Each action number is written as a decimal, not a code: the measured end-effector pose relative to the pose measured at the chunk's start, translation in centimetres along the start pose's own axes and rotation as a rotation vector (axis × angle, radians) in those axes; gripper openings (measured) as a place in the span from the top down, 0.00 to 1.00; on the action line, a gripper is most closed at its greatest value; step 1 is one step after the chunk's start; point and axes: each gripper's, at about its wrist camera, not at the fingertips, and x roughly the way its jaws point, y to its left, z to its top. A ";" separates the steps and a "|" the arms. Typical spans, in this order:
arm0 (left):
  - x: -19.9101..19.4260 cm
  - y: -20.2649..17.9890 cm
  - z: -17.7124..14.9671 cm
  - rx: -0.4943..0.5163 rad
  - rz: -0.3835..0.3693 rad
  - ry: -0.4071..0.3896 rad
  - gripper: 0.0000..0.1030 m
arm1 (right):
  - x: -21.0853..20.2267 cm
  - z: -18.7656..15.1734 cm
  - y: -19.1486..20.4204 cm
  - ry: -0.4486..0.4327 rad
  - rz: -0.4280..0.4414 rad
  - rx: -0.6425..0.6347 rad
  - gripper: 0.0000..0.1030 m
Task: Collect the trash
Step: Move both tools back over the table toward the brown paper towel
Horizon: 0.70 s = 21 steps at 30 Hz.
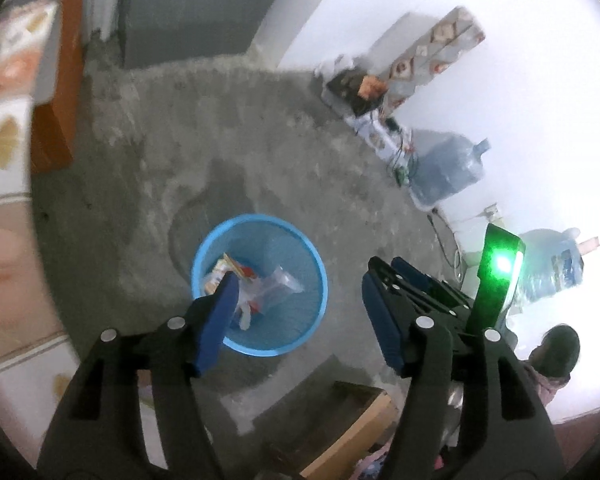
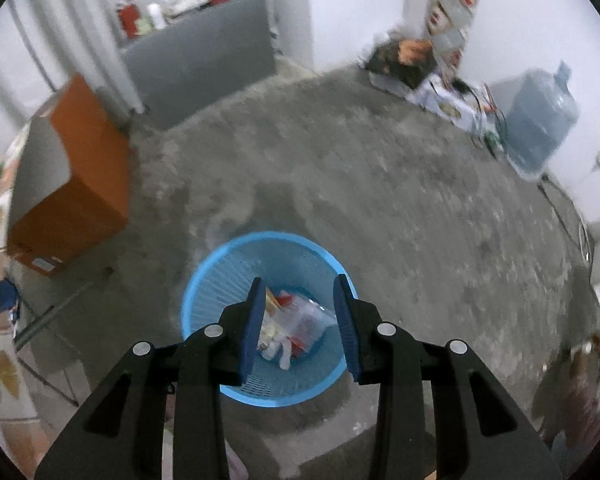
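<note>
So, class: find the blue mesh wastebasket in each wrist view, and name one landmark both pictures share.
Left wrist: blue mesh wastebasket sits low, left of centre, partly behind the left finger.
Right wrist: it sits bottom centre, seen between the two fingers.
Shared landmark: the upright water jug by the white wall.

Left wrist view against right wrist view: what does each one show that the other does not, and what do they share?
Only the left wrist view shows the right gripper with its green light, a second water jug by the wall, and an open cardboard box below.

Only the right wrist view shows red and white containers on the grey counter.

Both show the round blue mesh plastic bin holding wrappers and a clear bag, the orange box, and one large blue water jug. Both grippers are open and empty.
</note>
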 end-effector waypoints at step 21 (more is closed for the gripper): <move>-28.1 9.6 -13.1 -0.053 0.105 -0.553 0.16 | -18.3 -3.9 19.8 -0.124 0.474 -0.323 0.43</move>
